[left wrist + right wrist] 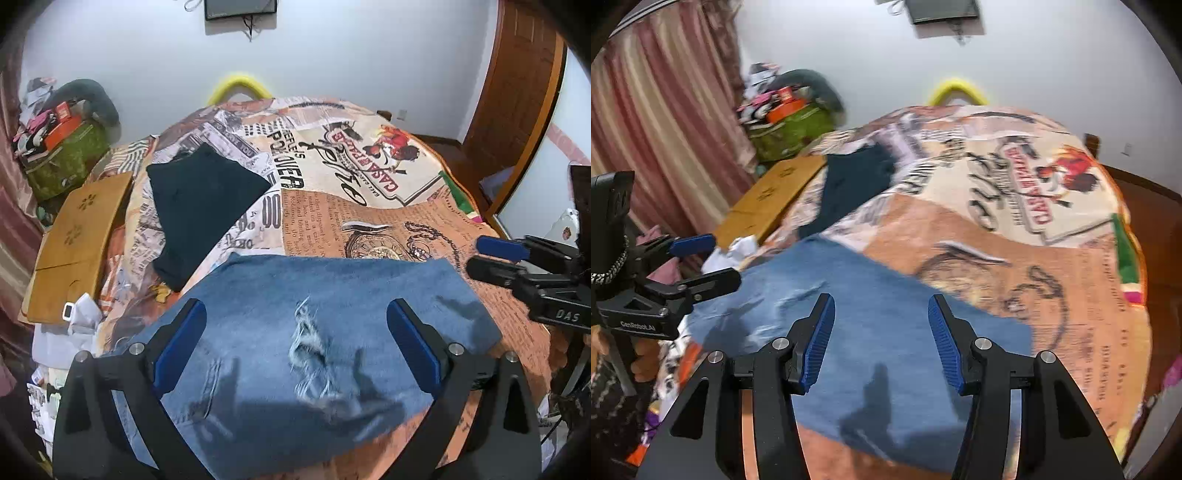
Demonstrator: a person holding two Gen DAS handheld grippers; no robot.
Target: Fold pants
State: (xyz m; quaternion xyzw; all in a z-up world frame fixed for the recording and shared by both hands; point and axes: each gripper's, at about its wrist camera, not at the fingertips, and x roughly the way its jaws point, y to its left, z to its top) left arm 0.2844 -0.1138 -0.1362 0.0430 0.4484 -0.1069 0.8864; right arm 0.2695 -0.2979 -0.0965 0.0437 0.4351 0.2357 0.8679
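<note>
from my left wrist view, my left gripper [297, 345] hangs with its jaws spread wide and holding nothing, above the folded blue jeans [317, 332] lying on the printed bedspread [369, 206]. a dark folded garment [203, 206] lies farther up the bed, apart from the jeans, beside a wooden board [77, 243]. my right gripper [476, 256] shows at the right edge, jaws parted.

from my right wrist view, my right gripper [882, 341] is released too, jaws apart over the jeans [886, 332]. my left gripper [713, 258] sits at the left, open.
</note>
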